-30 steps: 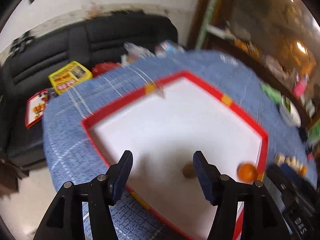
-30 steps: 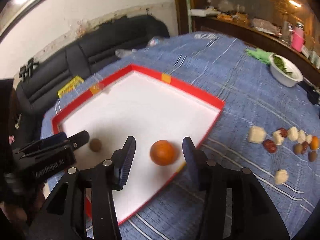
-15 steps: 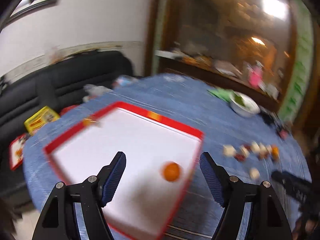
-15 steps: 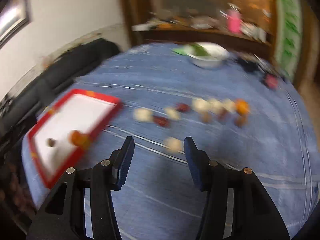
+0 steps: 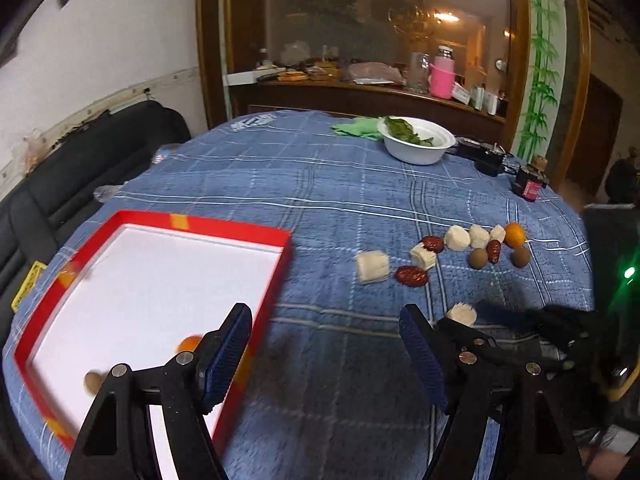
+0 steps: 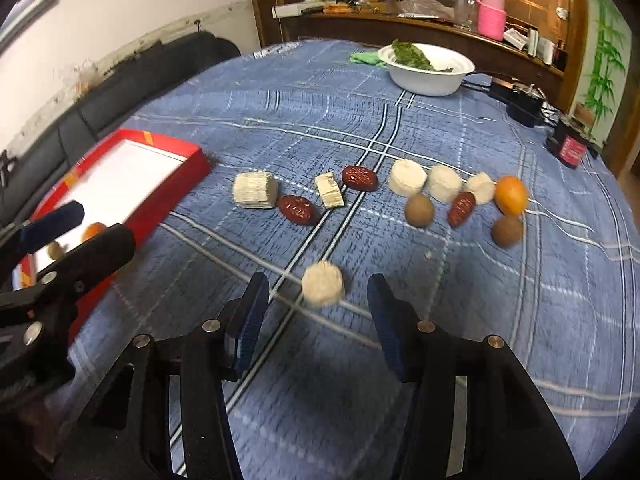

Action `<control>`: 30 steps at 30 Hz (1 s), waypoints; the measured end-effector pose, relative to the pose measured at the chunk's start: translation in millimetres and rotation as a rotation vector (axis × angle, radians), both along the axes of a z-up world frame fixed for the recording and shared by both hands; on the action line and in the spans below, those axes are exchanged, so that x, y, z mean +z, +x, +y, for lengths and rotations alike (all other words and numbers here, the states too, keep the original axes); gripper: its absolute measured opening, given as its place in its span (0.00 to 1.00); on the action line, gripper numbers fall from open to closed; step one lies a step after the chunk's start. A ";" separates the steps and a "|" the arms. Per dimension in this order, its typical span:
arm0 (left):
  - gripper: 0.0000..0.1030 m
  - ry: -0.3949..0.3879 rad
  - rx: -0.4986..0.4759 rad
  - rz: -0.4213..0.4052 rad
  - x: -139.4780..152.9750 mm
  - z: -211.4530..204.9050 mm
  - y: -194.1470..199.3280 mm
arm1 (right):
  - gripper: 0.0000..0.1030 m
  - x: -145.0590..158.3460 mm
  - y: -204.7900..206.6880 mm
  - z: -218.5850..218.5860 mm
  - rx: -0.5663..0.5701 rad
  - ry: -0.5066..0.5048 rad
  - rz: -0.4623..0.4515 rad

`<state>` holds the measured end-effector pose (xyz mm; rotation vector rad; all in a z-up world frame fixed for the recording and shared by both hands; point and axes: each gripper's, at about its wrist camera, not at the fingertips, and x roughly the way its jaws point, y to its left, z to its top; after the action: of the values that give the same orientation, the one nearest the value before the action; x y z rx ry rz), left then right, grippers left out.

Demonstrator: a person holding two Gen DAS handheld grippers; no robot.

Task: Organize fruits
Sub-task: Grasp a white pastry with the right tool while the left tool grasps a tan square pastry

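Pale fruit chunk point(image 6: 322, 289) btwn right hand-held gripper point(image 6: 316, 300) jaws, untouched

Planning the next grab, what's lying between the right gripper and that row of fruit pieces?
In the right wrist view, one pale round chunk lies just ahead of the open right gripper; beyond it, bare blue tablecloth.

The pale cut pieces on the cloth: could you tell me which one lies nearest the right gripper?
The lone pale piece just ahead of the right gripper; the others sit farther off among the red dates.
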<state>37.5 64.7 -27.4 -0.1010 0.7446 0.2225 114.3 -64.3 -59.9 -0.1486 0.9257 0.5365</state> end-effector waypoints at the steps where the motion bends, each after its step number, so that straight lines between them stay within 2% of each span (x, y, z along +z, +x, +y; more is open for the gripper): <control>1: 0.72 -0.005 -0.006 0.006 -2.3 -0.7 5.6 | 0.22 -3.9 2.7 1.5 0.004 -0.007 0.014; 5: 0.72 -0.037 -0.027 0.030 -11.6 -4.1 31.9 | 0.22 -5.9 6.0 -2.8 -0.004 -0.016 0.016; 10: 0.72 -0.033 -0.036 0.081 -27.7 -11.0 66.5 | 0.22 -2.4 20.7 -32.1 -0.097 0.028 0.028; 12: 0.69 -0.018 -0.007 0.111 -35.3 -9.7 77.5 | 0.22 -0.7 25.4 -42.6 -0.120 0.055 0.033; 14: 0.59 -0.033 0.018 0.152 -44.9 -6.1 88.5 | 0.22 0.0 28.8 -46.7 -0.128 0.076 0.039; 17: 0.56 -0.031 0.039 0.159 -49.1 -6.0 98.6 | 0.22 -0.4 29.7 -48.2 -0.123 0.095 0.048; 20: 0.45 -0.019 0.047 0.159 -48.6 -7.3 106.1 | 0.22 0.5 29.1 -45.7 -0.111 0.109 0.049; 22: 0.30 -0.045 0.025 0.150 -48.0 -8.2 109.9 | 0.22 0.8 27.6 -46.0 -0.107 0.113 0.048; 24: 0.30 -0.041 0.021 0.150 -47.9 -8.6 109.5 | 0.22 0.1 27.5 -46.0 -0.103 0.114 0.051; 30: 0.30 -0.102 -0.047 0.137 -41.4 -14.7 81.3 | 0.22 -3.6 27.6 -43.0 -0.093 0.098 0.053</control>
<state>118.7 50.0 -68.8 -0.1658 0.8940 0.1478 141.8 -107.3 -63.6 -0.0026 0.9509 0.5011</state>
